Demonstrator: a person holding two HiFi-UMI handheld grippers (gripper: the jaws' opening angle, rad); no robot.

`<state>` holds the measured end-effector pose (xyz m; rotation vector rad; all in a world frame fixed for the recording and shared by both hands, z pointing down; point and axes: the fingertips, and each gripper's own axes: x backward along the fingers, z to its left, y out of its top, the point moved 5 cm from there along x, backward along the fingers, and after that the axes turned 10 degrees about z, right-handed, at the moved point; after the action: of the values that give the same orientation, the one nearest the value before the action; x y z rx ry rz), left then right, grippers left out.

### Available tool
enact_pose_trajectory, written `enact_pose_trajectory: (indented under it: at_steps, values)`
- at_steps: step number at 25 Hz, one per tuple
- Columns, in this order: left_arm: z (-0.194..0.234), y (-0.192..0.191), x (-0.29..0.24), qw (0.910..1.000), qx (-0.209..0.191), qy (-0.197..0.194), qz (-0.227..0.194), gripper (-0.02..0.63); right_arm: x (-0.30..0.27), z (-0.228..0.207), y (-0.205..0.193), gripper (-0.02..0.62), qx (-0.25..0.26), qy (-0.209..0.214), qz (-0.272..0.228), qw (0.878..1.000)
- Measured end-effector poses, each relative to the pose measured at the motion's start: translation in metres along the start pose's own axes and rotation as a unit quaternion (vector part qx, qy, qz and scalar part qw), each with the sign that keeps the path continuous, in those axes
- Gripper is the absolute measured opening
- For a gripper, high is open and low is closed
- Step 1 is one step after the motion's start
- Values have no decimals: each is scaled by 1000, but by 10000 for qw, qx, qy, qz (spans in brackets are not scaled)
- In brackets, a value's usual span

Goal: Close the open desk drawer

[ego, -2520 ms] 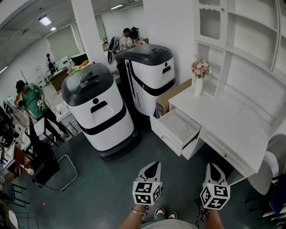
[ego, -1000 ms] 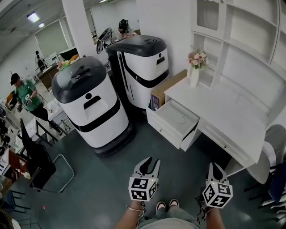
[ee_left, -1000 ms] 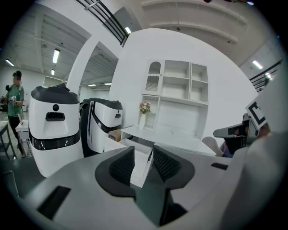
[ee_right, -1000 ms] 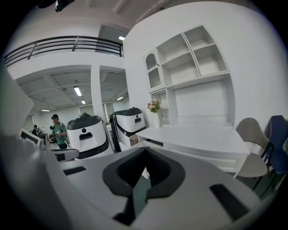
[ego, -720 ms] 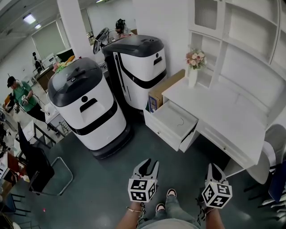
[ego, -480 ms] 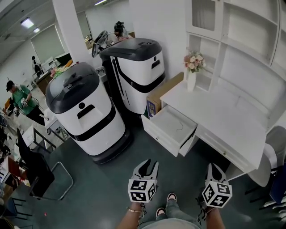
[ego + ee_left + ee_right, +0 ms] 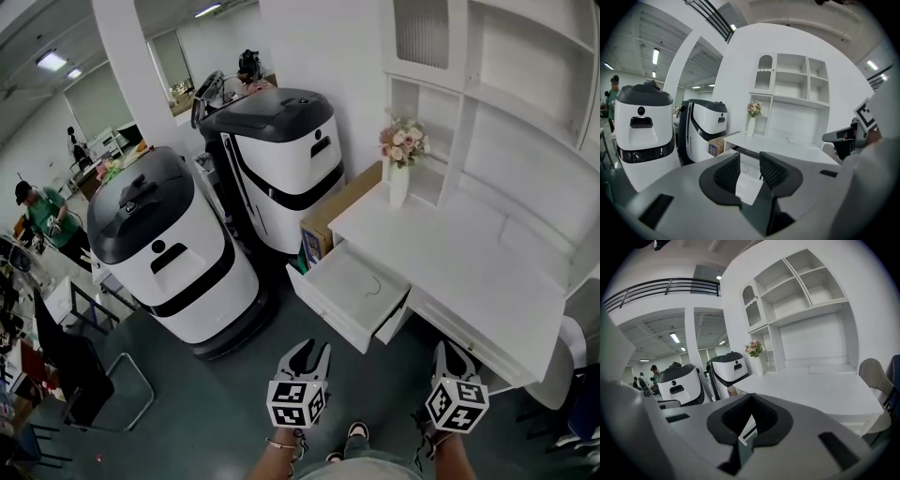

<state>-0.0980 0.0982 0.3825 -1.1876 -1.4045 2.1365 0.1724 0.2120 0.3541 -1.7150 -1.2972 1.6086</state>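
Observation:
The white desk has one drawer pulled out at its left end, with a thin curved wire lying inside. Both grippers hang low in the head view, well short of the drawer, over the dark floor. My left gripper is open, its jaws a little apart with nothing between them. In the left gripper view the drawer shows through the gap of that gripper. My right gripper is shut and empty. The right gripper view looks past this gripper over the desk top.
Two big white-and-black machines stand left of the desk, with a cardboard box beside the drawer. A vase of flowers sits on the desk corner. A pale chair is at right, a black chair at left.
The head view has drawn closer to the desk, so the drawer sits lower and further left in it. The drawer stays open. Both grippers keep their pose.

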Motion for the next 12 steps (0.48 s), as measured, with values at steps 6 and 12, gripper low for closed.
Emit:
enact_pose_trajectory:
  at_steps: [6,12]
  values:
    - [0,15,-25,9999,-50,87,55,141,-30,-14,9,6,-87,78,120,9999]
    - [7,27,-44,9998,-83,158,115,141,-53,-20,16,6,-189,109,238,9995]
